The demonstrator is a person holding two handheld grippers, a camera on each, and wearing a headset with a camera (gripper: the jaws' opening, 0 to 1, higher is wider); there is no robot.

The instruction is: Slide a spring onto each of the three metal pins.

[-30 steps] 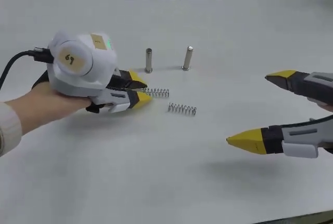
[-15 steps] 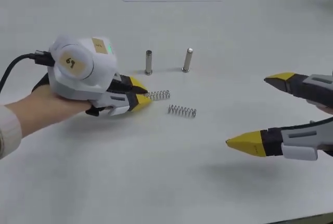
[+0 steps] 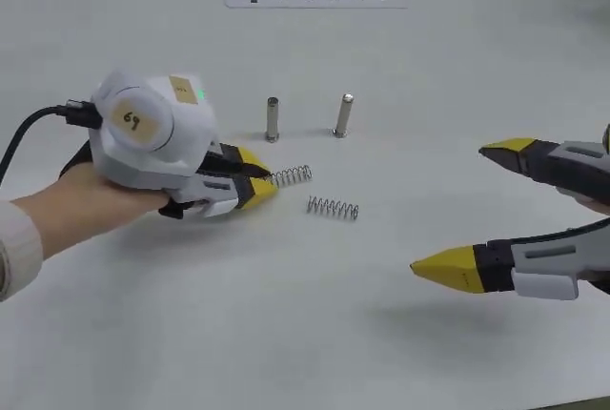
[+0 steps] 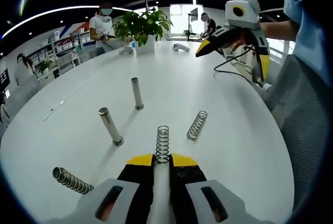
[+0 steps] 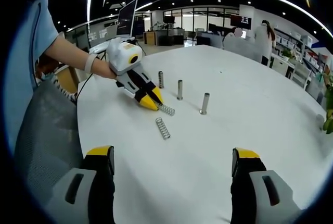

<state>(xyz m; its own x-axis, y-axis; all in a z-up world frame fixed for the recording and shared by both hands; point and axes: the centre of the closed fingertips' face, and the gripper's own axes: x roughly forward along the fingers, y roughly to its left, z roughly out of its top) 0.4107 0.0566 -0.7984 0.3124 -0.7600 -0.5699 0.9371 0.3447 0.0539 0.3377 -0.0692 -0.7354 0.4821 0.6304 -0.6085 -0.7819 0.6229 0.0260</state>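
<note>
Gripping 1 spring (image 4: 163, 141) by its near end, your left gripper (image 4: 162, 159) has its jaws clenched on the coil. Your right gripper (image 3: 448, 210) hangs well off to the side, jaws spread wide and grasping nothing. A 2nd spring (image 3: 333, 207) lies loose on the white table (image 3: 286, 334), near the held one. The head view gives you 2 bare upright pins, a left-hand pin (image 3: 273, 119) and a right-hand pin (image 3: 343, 115). The left gripper view adds a 3rd pin (image 4: 56, 172) at its lower left, with a fitted spring (image 4: 78, 183) coiled around it.
</note>
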